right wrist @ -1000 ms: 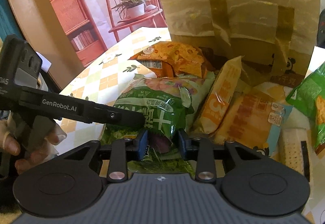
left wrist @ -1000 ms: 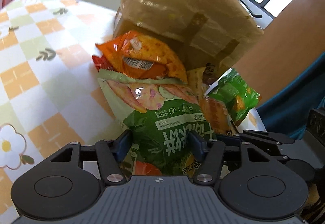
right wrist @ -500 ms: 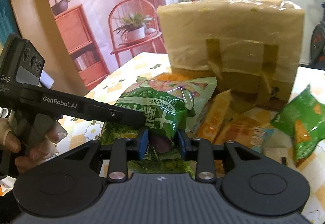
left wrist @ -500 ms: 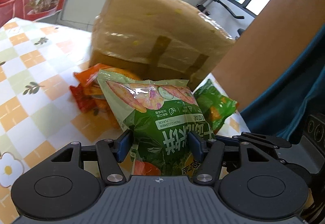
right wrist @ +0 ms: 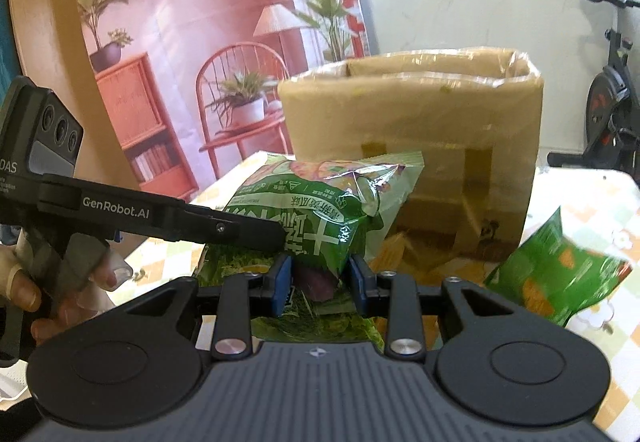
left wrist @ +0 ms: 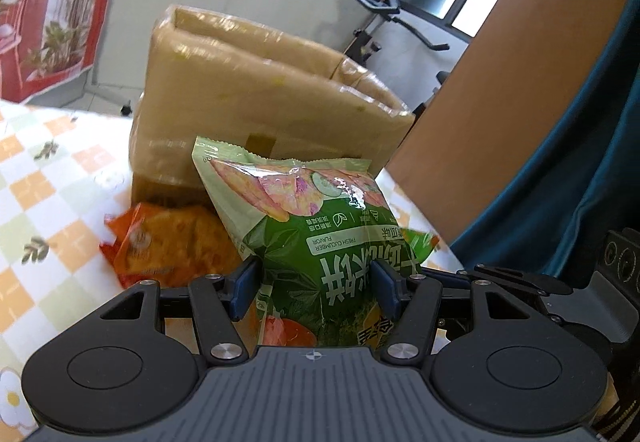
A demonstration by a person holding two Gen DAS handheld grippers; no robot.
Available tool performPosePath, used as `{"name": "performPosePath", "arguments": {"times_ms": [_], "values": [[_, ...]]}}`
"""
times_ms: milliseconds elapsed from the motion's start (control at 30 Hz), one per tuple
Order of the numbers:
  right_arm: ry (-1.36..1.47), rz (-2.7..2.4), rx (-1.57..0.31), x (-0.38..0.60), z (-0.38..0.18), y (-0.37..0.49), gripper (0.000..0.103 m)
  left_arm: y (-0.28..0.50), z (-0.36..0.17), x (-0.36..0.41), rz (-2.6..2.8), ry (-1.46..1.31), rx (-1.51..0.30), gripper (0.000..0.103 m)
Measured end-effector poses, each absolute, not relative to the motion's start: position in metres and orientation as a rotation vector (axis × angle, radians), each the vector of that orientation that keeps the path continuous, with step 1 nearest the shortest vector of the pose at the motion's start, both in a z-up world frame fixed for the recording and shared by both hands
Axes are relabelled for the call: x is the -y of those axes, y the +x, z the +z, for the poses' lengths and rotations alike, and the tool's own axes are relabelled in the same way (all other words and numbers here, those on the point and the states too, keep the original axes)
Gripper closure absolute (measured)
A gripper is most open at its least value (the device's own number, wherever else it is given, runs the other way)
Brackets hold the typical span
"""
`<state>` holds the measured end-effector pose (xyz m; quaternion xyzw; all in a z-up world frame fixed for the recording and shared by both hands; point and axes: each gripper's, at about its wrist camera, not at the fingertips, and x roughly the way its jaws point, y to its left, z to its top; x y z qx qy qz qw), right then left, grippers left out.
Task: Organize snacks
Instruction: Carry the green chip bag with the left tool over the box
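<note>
Here both tools pinch one green chip bag (left wrist: pixel 320 242): the left gripper (left wrist: pixel 316 284) across its width, the right gripper (right wrist: pixel 319 274) on a narrower fold, sharing the slack load. It hangs clear of the table (left wrist: pixel 48 201), before the open cardboard box (right wrist: pixel 420 113) at the far edge, likely its destination.

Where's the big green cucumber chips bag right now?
The green chips bag is held up above the table, gripped by both the left gripper and right gripper, just in front of the open brown paper bag.
</note>
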<state>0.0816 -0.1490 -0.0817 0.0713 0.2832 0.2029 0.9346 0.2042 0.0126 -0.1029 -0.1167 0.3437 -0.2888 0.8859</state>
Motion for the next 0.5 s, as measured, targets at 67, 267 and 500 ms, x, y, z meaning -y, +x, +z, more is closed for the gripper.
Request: {"name": "performPosePath", "arguments": {"times_ms": [67, 267, 500], "values": [[0.142, 0.412, -0.565, 0.151, -0.076, 0.084, 0.070, 0.206, -0.096, -0.009, -0.604, -0.228, -0.696, 0.040], [0.136, 0.404, -0.517, 0.160, -0.059, 0.089, 0.070, 0.215, -0.077, -0.001, -0.619, -0.202, -0.653, 0.040], [0.127, 0.399, -0.477, 0.167, -0.044, 0.097, 0.070, 0.224, -0.061, 0.006, -0.628, -0.183, -0.611, 0.040]]}}
